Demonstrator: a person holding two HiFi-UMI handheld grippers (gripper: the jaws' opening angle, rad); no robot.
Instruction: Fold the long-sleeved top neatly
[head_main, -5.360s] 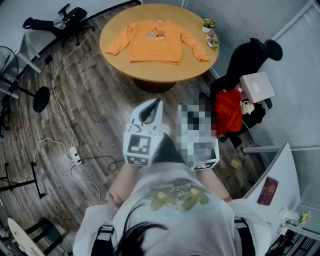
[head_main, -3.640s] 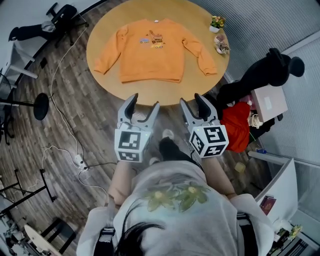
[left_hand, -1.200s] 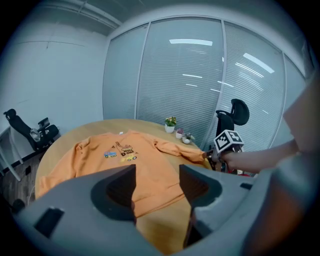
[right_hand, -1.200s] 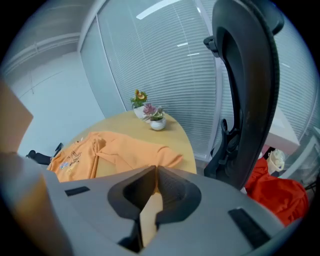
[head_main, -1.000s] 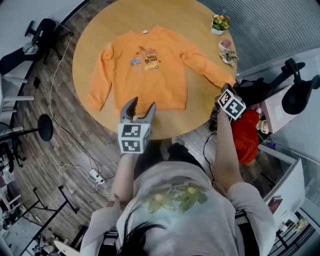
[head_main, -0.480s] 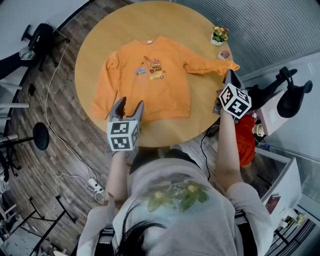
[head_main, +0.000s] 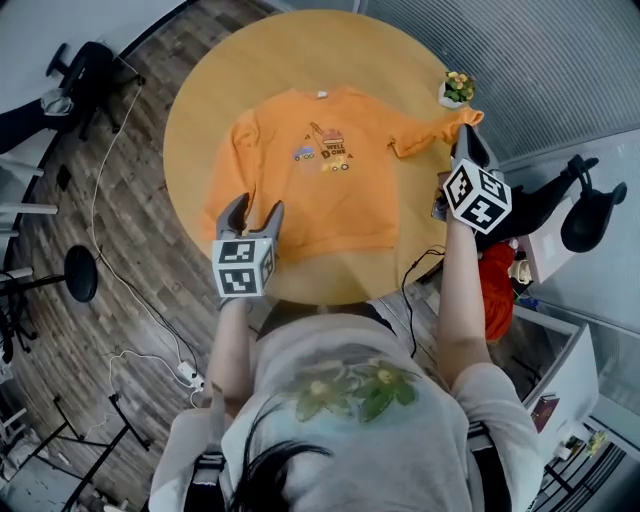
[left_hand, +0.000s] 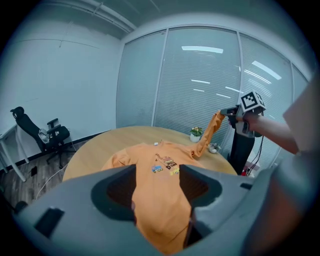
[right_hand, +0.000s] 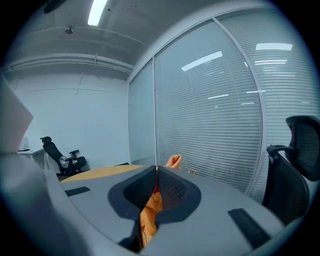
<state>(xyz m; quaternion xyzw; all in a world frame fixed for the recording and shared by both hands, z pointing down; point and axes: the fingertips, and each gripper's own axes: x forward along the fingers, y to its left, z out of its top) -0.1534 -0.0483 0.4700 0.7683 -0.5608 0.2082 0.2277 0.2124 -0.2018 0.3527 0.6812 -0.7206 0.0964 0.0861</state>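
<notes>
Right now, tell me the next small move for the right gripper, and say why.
Probably carry the right gripper inward and lay the sleeve across the chest print. Its jaws are shut on the cuff, held above the table, while the rest of the orange top lies flat and the left gripper is open near the hem.
</notes>
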